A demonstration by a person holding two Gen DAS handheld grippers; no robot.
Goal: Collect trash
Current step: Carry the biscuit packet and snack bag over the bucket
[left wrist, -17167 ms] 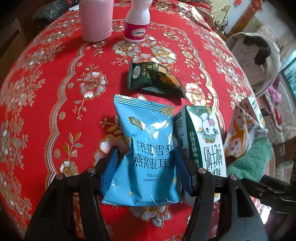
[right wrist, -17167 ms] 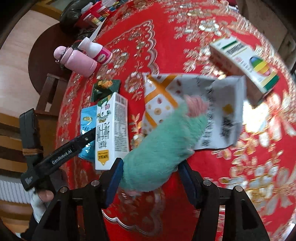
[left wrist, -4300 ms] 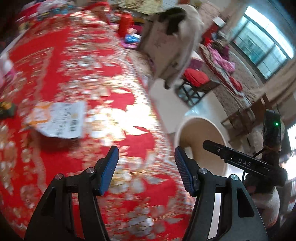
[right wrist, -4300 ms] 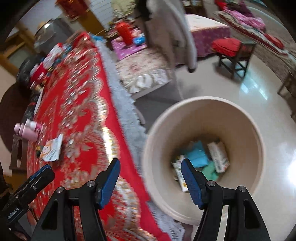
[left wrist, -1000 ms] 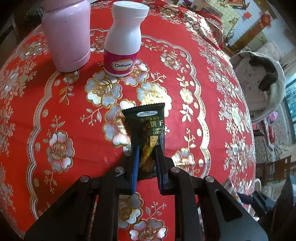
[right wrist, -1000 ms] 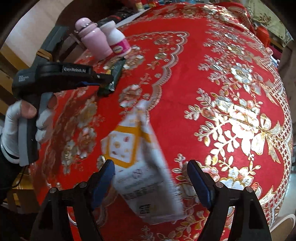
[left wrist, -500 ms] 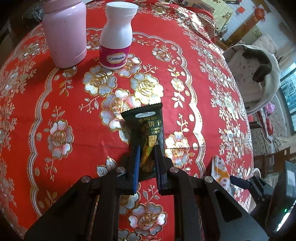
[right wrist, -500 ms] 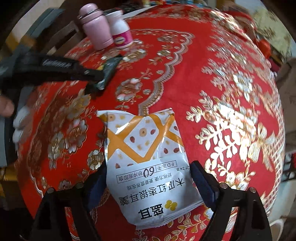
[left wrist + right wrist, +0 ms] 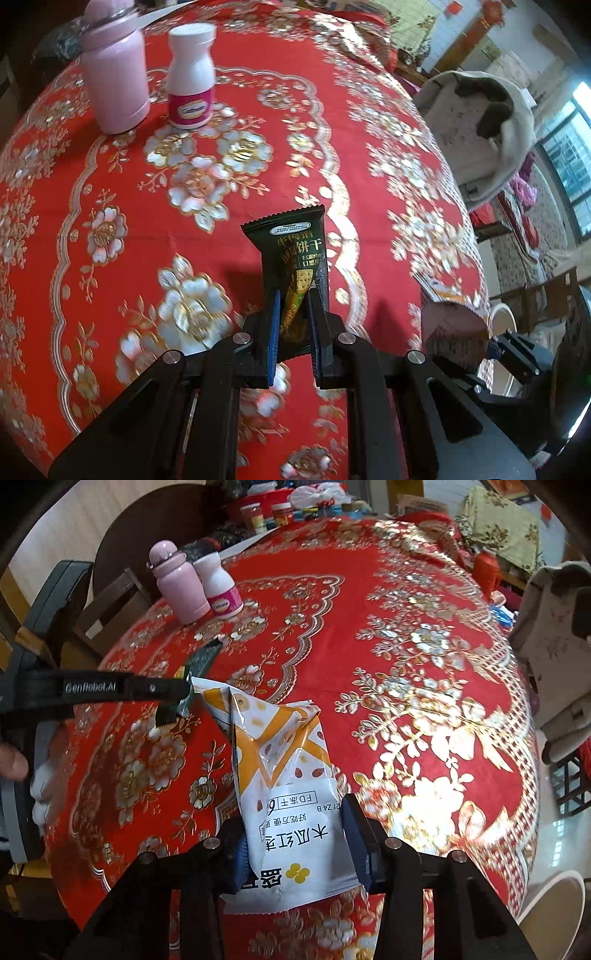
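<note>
Wrappers now sit in both grippers, clear of the red cloth (image 9: 332,122); a second ago the white pouch was a blur between spread right jaws, and half a second ago it lay flat with those jaws wide around it. In the present right view the right gripper (image 9: 295,843) has narrowed onto the pouch (image 9: 286,786), which is buckled and raised at its far end, pinched at its lower sides. The dark packet (image 9: 293,258) was already pinched in the left gripper (image 9: 291,325) a second ago; it stands farther from the bottles than it did then, and its shadow falls on the cloth to its left.

The packet reads "饼干" in white, with small Latin lettering in an oval that is too fine to read, and shows a cracker picture. The pouch carries "FD 冻干", "木瓜红枣", a large "6" and "2124 B", seen upside down. A white bottle (image 9: 191,77) has a pink label reading "Caltrate"; a pink flask (image 9: 114,81) stands just beside it. In the right view the left gripper's arm bears "GenRobot.AI". A bin rim (image 9: 550,904) shows at lower right, off the table.
</note>
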